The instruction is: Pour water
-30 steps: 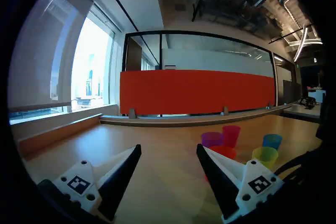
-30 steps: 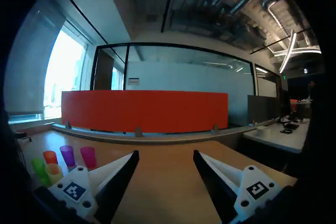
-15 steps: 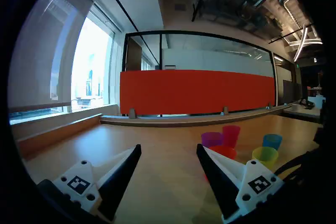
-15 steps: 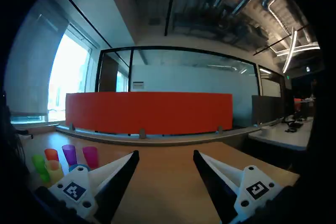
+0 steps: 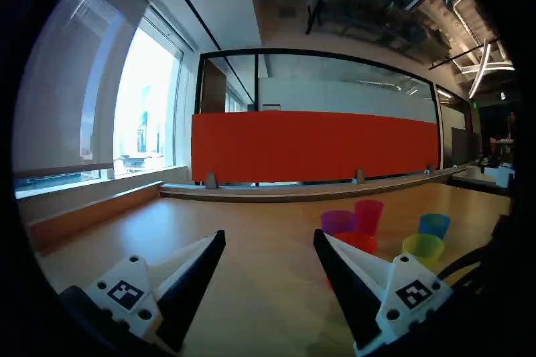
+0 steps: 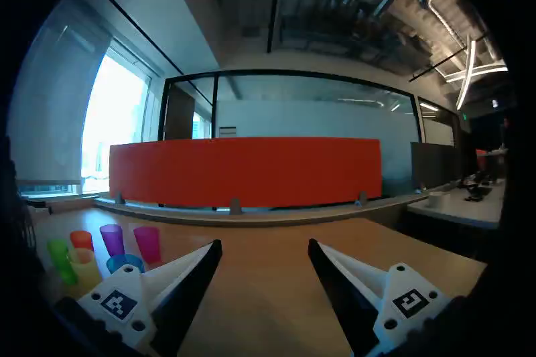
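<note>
Several plastic cups stand together on the wooden table (image 5: pixel 268 236). In the left gripper view they sit to the right: a purple cup (image 5: pixel 337 221), a pink cup (image 5: pixel 368 216), a red cup (image 5: pixel 358 243) partly behind my right finger, a yellow-green cup (image 5: pixel 423 248) and a blue cup (image 5: pixel 434 224). My left gripper (image 5: pixel 268 243) is open above the table, holding nothing. In the right gripper view the cups are at the far left: green cup (image 6: pixel 59 260), orange cup (image 6: pixel 81 240), purple cup (image 6: pixel 112 240), pink cup (image 6: pixel 147 244), blue cup (image 6: pixel 124 262), yellow cup (image 6: pixel 85 266). My right gripper (image 6: pixel 263 250) is open and holds nothing.
An orange divider panel (image 5: pixel 315 146) stands along the table's far edge, with glass walls behind it. Large windows (image 5: pixel 144 116) run along the left. Another desk (image 6: pixel 462 206) with items lies off to the right.
The right gripper view has swung a little to the right and tilted, so the cups sit further into the frame and the blue cup shows. The left gripper has stayed still.
</note>
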Demonstrator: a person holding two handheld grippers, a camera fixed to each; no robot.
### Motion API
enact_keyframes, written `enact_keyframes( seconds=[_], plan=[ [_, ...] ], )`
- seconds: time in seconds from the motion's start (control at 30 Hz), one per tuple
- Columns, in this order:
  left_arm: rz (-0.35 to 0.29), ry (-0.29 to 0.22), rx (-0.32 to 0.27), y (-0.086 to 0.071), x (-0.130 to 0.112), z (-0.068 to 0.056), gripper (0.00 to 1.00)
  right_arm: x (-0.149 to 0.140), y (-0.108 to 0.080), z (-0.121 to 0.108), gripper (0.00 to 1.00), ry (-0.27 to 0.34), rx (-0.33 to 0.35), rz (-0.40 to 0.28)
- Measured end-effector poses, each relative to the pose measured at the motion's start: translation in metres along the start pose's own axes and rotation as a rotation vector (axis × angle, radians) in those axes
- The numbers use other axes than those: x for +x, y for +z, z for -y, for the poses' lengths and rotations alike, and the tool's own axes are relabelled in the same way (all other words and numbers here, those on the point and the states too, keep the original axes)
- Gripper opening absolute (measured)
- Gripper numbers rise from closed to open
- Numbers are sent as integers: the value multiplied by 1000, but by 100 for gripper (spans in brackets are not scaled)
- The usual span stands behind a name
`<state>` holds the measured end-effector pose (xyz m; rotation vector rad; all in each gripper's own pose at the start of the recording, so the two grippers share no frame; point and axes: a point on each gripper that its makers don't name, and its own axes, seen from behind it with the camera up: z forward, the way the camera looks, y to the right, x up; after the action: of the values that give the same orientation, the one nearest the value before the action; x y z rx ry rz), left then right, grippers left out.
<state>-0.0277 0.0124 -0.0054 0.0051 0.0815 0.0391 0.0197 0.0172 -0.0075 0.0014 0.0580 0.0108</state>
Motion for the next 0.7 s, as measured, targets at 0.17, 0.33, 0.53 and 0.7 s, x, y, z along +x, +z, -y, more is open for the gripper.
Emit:
enact_keyframes(
  seconds=[0.17,0.33,0.53,0.7],
  plan=[
    [0,0,0,1,0,0,98,-8,5,0,100,11,1,10],
    [0,0,0,0,0,-1,98,-13,8,2,100,37,3,18],
    [0,0,0,0,0,-1,98,-19,9,5,100,34,8,31],
    [0,0,0,0,0,-1,98,-23,10,8,100,22,9,40]
  ],
)
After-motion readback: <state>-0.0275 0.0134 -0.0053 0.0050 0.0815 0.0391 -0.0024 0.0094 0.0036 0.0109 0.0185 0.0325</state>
